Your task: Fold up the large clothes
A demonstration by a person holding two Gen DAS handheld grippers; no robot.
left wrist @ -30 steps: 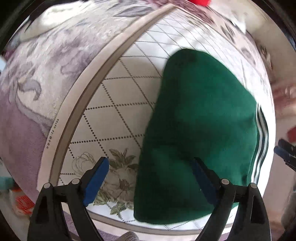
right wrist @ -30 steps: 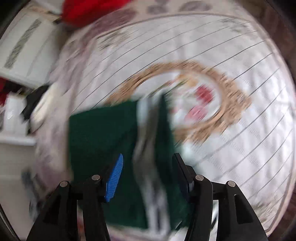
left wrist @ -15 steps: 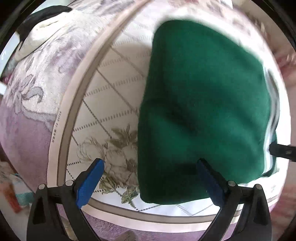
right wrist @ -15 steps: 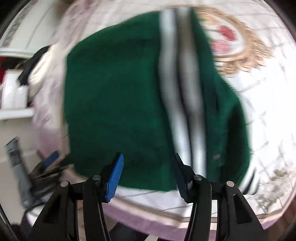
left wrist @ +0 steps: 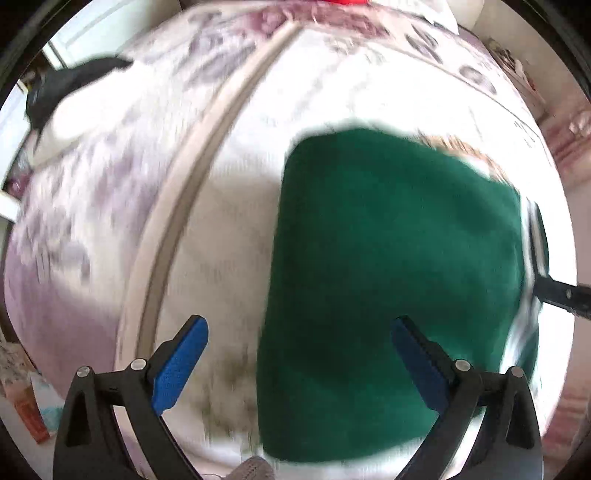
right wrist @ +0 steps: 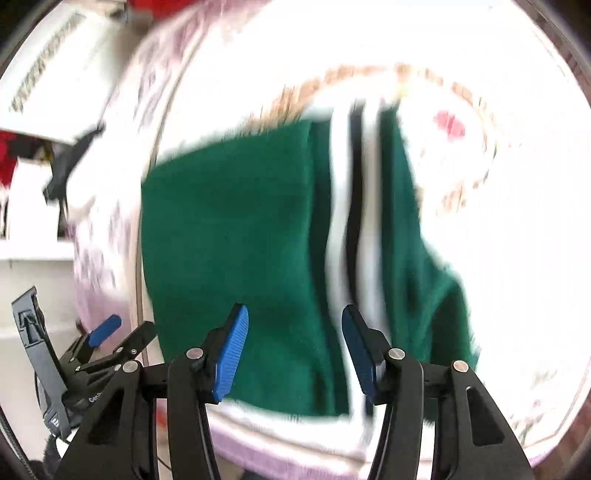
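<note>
A dark green garment [left wrist: 388, 251] lies folded flat on the bed, with white and black stripes [right wrist: 354, 206] along one side. My left gripper [left wrist: 299, 354] is open and empty above the garment's near left edge. My right gripper [right wrist: 293, 350] is open and empty over the garment's near edge, next to the stripes. The left gripper also shows in the right wrist view [right wrist: 110, 339], and a tip of the right gripper shows in the left wrist view [left wrist: 561, 295]. Both views are blurred by motion.
The bed cover [left wrist: 229, 229] is white with a lattice and flower pattern and a beige band, over a purple floral spread [left wrist: 74, 206]. A round gold and red medallion [right wrist: 454, 129] lies beyond the garment. Red cloth [left wrist: 347, 2] lies at the far end.
Both grippers have pulled back from the garment, so it looks smaller and farther. Both stay open. The garment lies as before.
</note>
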